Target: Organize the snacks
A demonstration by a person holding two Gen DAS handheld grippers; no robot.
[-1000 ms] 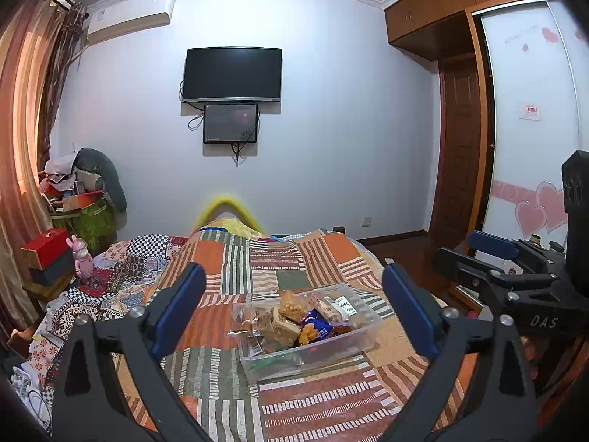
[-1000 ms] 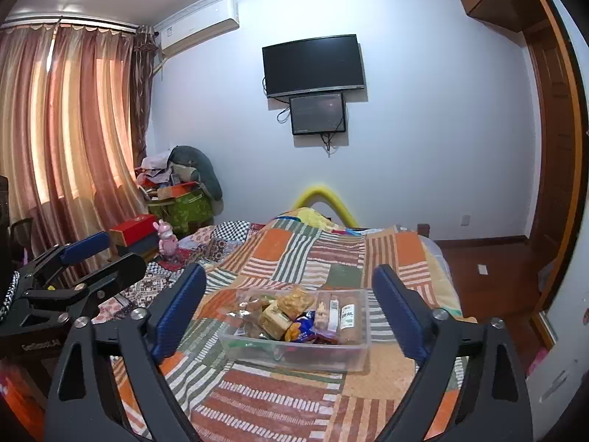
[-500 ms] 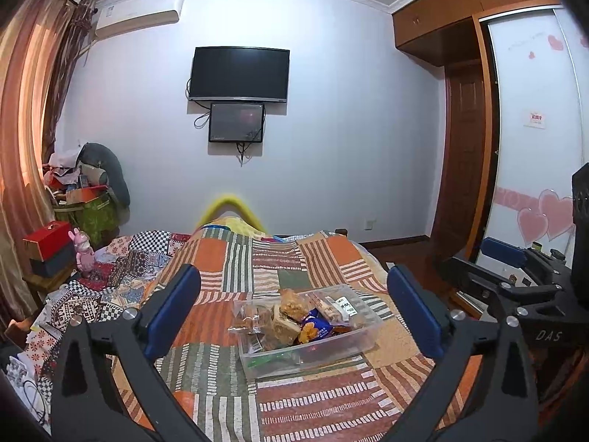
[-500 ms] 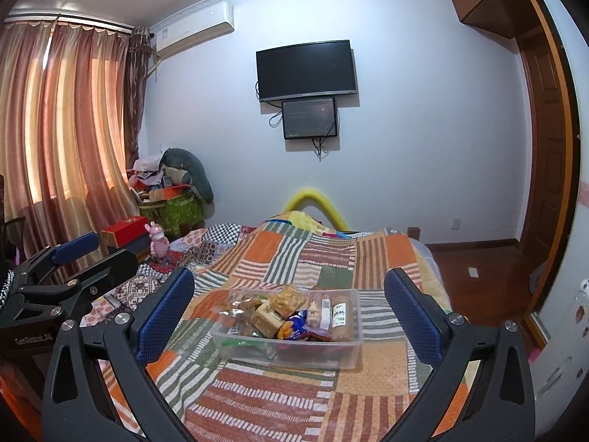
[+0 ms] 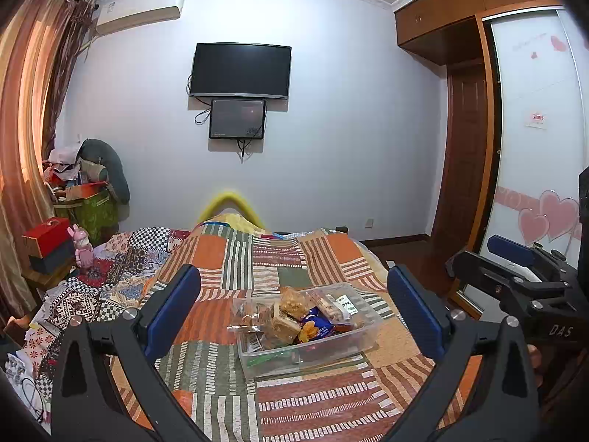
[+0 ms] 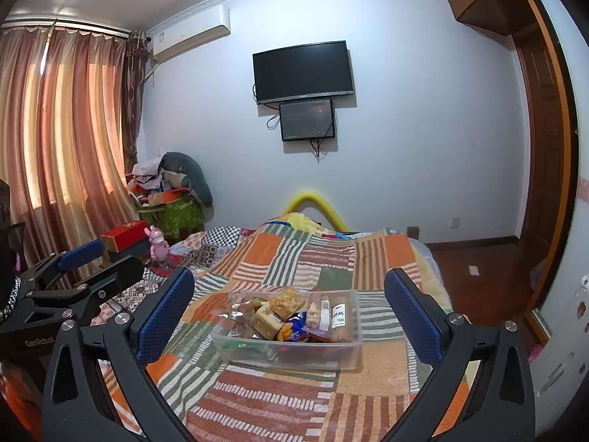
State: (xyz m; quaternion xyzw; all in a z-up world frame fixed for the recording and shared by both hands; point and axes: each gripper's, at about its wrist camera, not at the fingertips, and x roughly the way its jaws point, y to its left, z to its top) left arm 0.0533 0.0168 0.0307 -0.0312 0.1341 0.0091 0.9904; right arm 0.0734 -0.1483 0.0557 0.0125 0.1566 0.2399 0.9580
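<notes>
Striped patchwork quilt point(image 5: 279, 258) under clear plastic bin point(image 5: 353, 346) of crinkly snack packets point(image 6: 291, 309), both grippers' jaws spread, empty.

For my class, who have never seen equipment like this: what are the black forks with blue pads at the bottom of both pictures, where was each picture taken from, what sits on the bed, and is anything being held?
There is no robot here. A person holds a two-finger gripper in each hand, and each gripper carries a wide-angle camera looking forward along its fingers. One picture comes from the left gripper, the other from the right gripper. Each also shows its partner at the edge of the frame. The blue pads are the fingers' gripping surfaces. Both grippers are open and hold nothing. On the bed's patchwork quilt stands a clear plastic box filled with packaged snacks, between the open fingers in both views but not touched by them. A television hangs on the far wall.
</notes>
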